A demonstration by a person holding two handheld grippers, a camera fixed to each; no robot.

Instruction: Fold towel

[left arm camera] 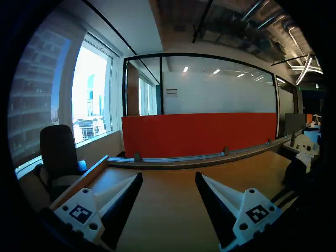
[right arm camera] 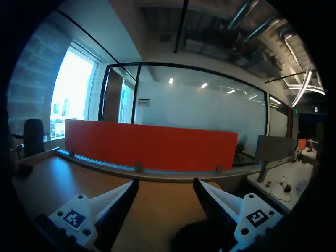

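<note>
With the left tool point(left arm camera: 168, 174) and right tool point(right arm camera: 165, 180) both spread wide and empty above the table point(left arm camera: 168, 222), where the towel lies cannot be told; expect soft, light, limp cloth, best pinched at two adjacent corners.

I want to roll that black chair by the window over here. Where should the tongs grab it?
Probably take the chair by the top edge of its backrest, coming down from above. The backrest stands upright with its top free, and it looks slim enough for the open left tongs to straddle front and back.
</note>
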